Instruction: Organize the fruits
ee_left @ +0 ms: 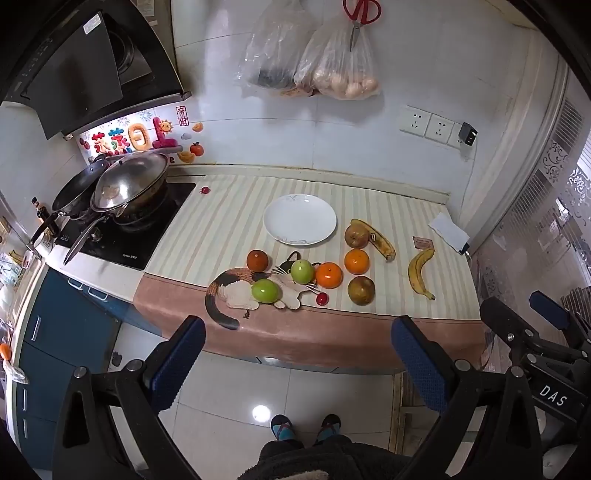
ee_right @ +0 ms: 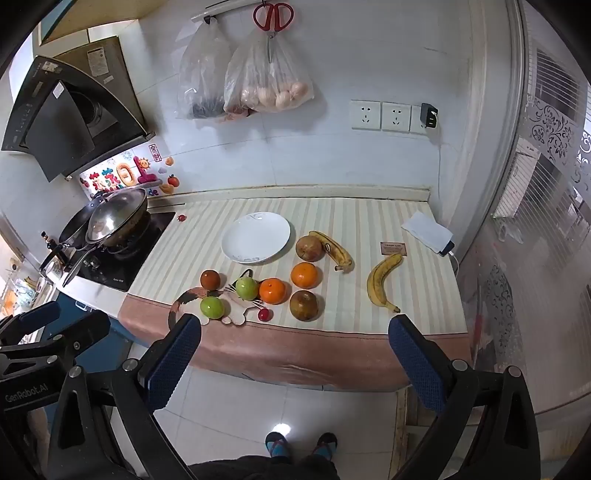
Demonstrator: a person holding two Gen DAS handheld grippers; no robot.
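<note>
An empty white plate [ee_left: 300, 218] [ee_right: 256, 237] sits on the striped counter cloth. In front of it lie two green apples [ee_left: 265, 290] [ee_right: 212, 307], two oranges [ee_left: 328, 275] [ee_right: 272, 290], two brown pears [ee_left: 361, 290] [ee_right: 303, 305], a dark red-brown fruit [ee_left: 257, 260] [ee_right: 210, 279], a small red cherry [ee_left: 321, 298] [ee_right: 264, 314] and two bananas [ee_left: 419, 272] [ee_right: 381, 281]. My left gripper [ee_left: 297, 332] and right gripper [ee_right: 293, 330] are both open and empty, held back above the floor in front of the counter edge.
A stove with stacked woks [ee_left: 122, 188] [ee_right: 110, 218] stands at the counter's left. Plastic bags [ee_left: 332, 62] and red scissors [ee_right: 272, 16] hang on the wall. A white paper [ee_right: 426, 228] lies at the far right. A glass partition [ee_right: 535, 221] borders the right.
</note>
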